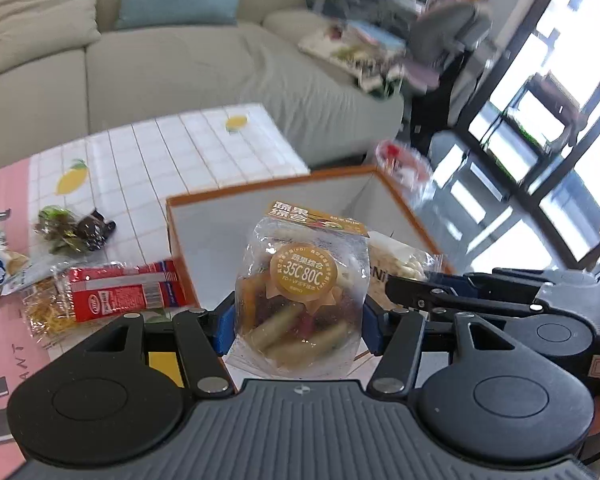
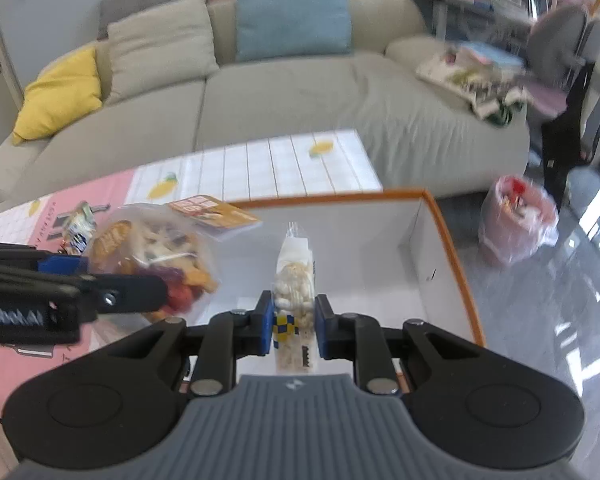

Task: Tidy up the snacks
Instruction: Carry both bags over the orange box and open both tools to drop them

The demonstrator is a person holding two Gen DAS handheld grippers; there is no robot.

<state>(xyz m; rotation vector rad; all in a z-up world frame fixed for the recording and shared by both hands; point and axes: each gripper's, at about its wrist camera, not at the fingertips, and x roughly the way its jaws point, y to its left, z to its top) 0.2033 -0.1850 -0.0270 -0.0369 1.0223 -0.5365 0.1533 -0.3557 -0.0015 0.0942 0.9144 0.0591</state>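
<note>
Left gripper (image 1: 300, 320): clamped on the mixed fruit-crisp bag (image 1: 302, 300).
Right gripper (image 2: 291, 326): narrowly clamped on a slim white puffed-snack packet (image 2: 294, 288).
Setting: both are held over the orange-rimmed box (image 2: 452, 240).

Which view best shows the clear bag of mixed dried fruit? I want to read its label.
The left wrist view: the clear bag of mixed dried fruit faces the camera, gold label readable. The right wrist view shows it sideways, partly hidden.

Dried-fruit bag (image 1: 302, 296): gold round label reads "-35C 80C"; its header card bears Chinese characters. Remaining print illegible.
</note>
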